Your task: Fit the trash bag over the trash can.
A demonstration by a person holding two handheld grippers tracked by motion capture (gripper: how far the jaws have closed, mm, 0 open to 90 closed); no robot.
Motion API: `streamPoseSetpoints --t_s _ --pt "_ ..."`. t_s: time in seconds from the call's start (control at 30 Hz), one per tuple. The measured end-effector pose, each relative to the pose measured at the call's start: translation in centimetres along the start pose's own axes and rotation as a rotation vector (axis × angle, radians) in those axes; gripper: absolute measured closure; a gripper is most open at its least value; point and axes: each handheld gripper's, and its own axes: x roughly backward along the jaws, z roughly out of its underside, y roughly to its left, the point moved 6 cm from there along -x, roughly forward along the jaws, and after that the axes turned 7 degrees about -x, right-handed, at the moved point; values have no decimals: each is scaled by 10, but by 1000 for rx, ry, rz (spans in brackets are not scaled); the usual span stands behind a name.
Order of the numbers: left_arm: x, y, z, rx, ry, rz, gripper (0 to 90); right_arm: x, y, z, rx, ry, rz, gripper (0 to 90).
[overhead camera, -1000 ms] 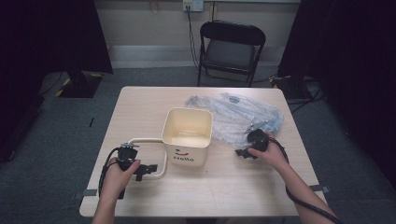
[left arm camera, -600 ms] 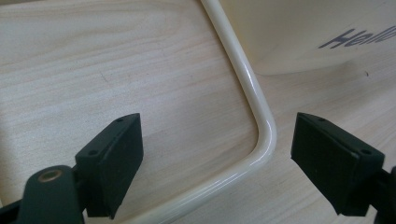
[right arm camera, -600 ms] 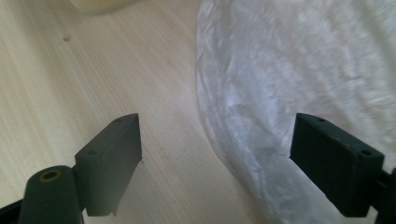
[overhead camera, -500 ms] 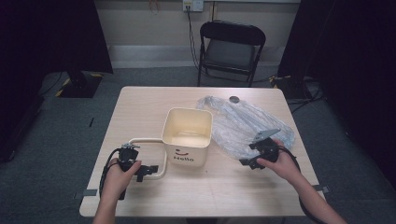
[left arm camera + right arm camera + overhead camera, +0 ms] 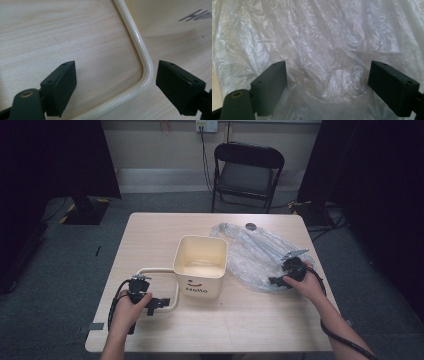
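Nothing gripped yet: left gripper (image 5: 112,85) gapes astride the cream bin's tubular handle (image 5: 140,50), right gripper (image 5: 327,85) gapes over crinkled clear plastic bag (image 5: 324,37).

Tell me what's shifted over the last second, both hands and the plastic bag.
The right gripper drew back from the middle of the plastic bag toward the table's near right, dragging the bag so it spread out nearer; its jaws now stand open over the bag. The left gripper stayed open around the bucket's handle, and the bucket did not move.
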Motion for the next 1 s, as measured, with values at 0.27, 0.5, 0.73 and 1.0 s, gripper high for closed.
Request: streamPoseSetpoints --t_s 0.27,0.5,0.73,1.0 --pt "-1 -1 2 2 6 4 165 9 30 12 33 -13 -47 147" --pt "-2 -1 2 7 5 0 166 28 26 17 34 -32 -46 142" --pt "-5 0 2 8 16 1 165 21 15 30 -9 -22 -43 133" --pt "-7 -1 4 6 24 2 166 18 20 29 -33 -57 9 158"
